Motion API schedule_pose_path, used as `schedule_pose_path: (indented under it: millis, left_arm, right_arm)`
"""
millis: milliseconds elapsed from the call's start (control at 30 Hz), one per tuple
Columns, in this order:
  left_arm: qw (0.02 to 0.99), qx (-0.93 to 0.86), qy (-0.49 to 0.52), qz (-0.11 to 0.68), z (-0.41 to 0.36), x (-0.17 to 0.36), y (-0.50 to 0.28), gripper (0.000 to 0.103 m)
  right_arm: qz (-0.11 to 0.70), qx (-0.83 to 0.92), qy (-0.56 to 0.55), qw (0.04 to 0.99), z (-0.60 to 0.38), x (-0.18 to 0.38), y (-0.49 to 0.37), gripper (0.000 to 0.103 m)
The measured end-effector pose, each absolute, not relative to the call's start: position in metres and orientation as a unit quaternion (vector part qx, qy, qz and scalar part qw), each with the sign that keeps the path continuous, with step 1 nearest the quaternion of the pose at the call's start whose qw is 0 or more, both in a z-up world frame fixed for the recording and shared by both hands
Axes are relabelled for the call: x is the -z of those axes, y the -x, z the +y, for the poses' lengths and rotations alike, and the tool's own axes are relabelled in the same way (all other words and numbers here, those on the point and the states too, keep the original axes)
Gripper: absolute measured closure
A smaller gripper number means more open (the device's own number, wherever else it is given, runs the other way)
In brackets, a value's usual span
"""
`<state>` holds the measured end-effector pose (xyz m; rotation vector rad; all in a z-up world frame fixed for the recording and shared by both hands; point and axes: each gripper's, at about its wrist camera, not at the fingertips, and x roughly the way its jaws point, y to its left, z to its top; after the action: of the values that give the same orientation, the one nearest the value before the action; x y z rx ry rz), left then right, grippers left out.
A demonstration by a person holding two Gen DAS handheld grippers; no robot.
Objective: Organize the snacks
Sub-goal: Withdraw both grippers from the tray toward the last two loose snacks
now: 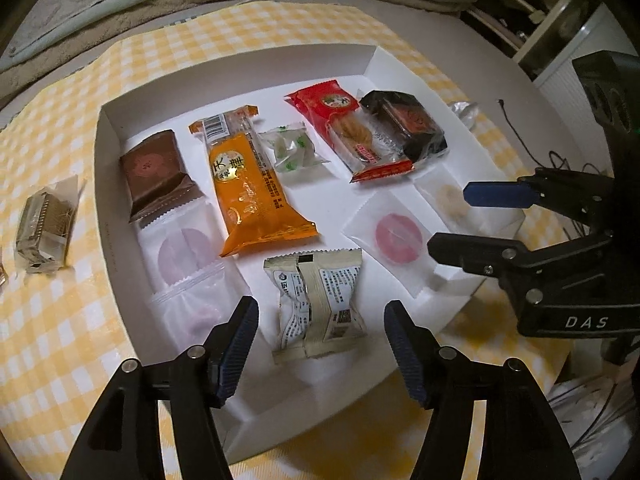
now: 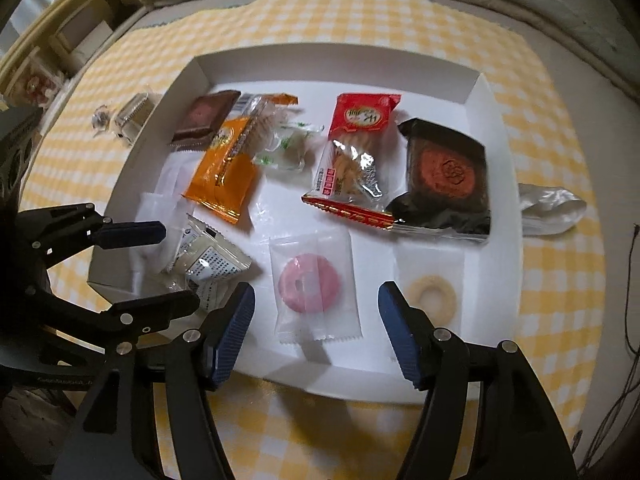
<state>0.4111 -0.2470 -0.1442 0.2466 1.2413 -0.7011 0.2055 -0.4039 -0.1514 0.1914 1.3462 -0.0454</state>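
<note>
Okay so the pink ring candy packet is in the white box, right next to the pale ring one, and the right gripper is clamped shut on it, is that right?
Not quite. The right gripper is open, its fingers apart on either side of the pink ring candy packet, as the right wrist view shows. The rest is right.

Your left wrist camera looks steeply down along its tongs (image 1: pixel 320 344) from close above the near-left part of the white tray (image 1: pixel 108 216). Your right wrist camera does likewise over the tray's (image 2: pixel 504 184) near-right part. Both views share the tray, the checkered cloth (image 1: pixel 60 340) and each other's tongs.
</note>
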Motion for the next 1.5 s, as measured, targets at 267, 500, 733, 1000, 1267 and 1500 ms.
schedule_pose_path:
  millis: [267,500,733,1000,1267,1500]
  left_arm:
    - [0.759,0.322,-0.115,0.554,-0.236,0.129,-0.399,0.014]
    - [0.772,0.326,-0.113,0.534,-0.224,0.113,-0.388,0.000]
    - [0.783,0.326,-0.112,0.518,-0.209,0.095,-0.378,0.000]
    - [0.802,0.315,-0.107,0.496,-0.184,0.068,-0.370,0.000]
    - [0.830,0.300,-0.087,0.462,-0.144,0.031,-0.361,0.000]
    - [0.859,0.268,-0.061,0.432,-0.096,-0.001,-0.354,0.000]
  right_arm:
    - [0.605,0.045,-0.089,0.790,-0.403,0.141,-0.191,0.036]
    - [0.584,0.065,-0.093,0.804,-0.402,0.128,-0.175,0.005]
    - [0.563,0.075,-0.111,0.816,-0.400,0.111,-0.166,0.000]
    - [0.544,0.092,-0.106,0.827,-0.399,0.090,-0.156,0.000]
    - [0.509,0.099,-0.104,0.849,-0.396,0.061,-0.156,0.000]
    - [0.466,0.098,-0.105,0.873,-0.379,0.034,-0.173,0.000]
